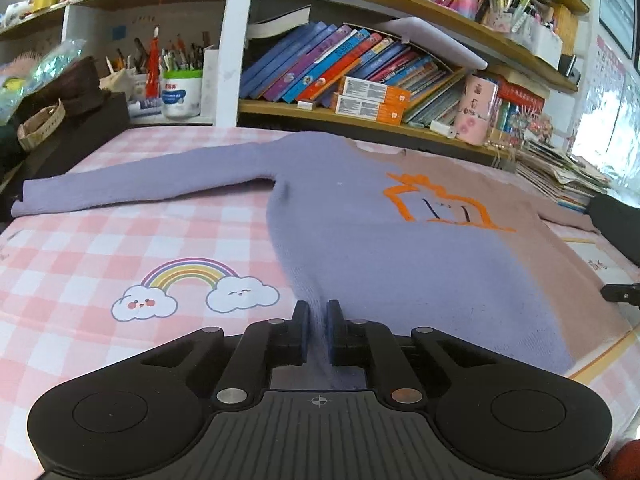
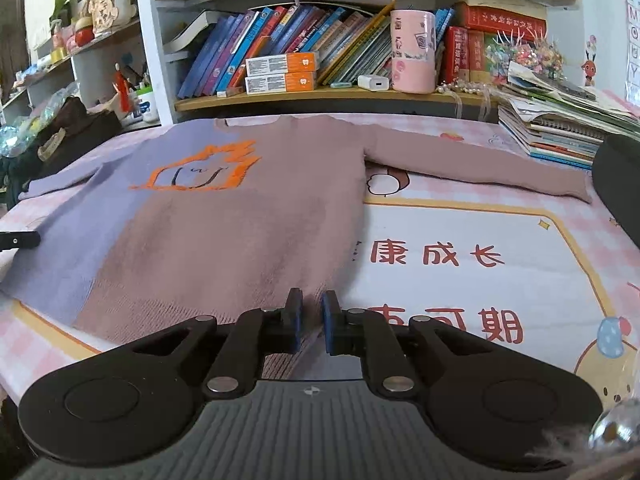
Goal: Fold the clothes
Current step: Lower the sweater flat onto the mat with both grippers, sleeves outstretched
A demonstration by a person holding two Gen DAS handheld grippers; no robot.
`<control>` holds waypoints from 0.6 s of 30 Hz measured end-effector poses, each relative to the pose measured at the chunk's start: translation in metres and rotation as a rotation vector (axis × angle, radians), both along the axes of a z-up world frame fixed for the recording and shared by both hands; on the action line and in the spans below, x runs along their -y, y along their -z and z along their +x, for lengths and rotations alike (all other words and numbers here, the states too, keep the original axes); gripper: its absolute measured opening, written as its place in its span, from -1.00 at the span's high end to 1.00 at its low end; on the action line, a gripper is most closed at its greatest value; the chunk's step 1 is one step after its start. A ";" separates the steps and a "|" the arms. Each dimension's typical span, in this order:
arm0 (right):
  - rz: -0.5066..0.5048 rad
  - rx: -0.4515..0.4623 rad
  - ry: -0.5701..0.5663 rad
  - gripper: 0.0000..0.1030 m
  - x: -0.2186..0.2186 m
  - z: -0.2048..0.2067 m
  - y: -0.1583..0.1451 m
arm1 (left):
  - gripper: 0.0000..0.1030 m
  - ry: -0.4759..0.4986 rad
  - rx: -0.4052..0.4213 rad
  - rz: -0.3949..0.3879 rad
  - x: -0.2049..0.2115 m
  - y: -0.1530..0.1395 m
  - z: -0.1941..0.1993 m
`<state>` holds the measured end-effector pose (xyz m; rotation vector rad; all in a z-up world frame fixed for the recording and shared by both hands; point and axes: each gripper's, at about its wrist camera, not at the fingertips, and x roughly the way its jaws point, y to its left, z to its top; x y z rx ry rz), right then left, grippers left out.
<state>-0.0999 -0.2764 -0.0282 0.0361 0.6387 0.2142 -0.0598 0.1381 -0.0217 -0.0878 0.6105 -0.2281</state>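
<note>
Pinching the sweater (image 1: 360, 240) hem at both near corners, left gripper (image 1: 318, 312) clamped on the purple side, right gripper (image 2: 311, 302) clamped on the brown side. Lay flat and face-up on the checked table mat (image 1: 120, 248), sleeves spread, likely gripped so to lift the hem toward the collar

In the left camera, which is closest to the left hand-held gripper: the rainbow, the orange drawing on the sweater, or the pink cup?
From the left hand-held gripper:
1. Rainbow, on the cloth, left.
2. Orange drawing, mid-sweater, right.
3. Pink cup, on the shelf behind.
</note>
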 end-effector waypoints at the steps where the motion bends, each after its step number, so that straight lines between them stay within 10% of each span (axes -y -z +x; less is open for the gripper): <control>1: -0.004 0.002 0.001 0.81 0.000 0.000 0.000 | 0.85 0.001 -0.002 -0.006 0.000 0.000 0.000; 11: -0.050 0.030 0.021 0.80 -0.003 0.005 0.003 | 0.84 0.009 -0.005 -0.022 0.001 0.001 0.006; 18: -0.003 0.006 0.023 0.57 0.002 -0.003 0.002 | 0.32 0.034 -0.010 -0.048 0.005 -0.002 -0.009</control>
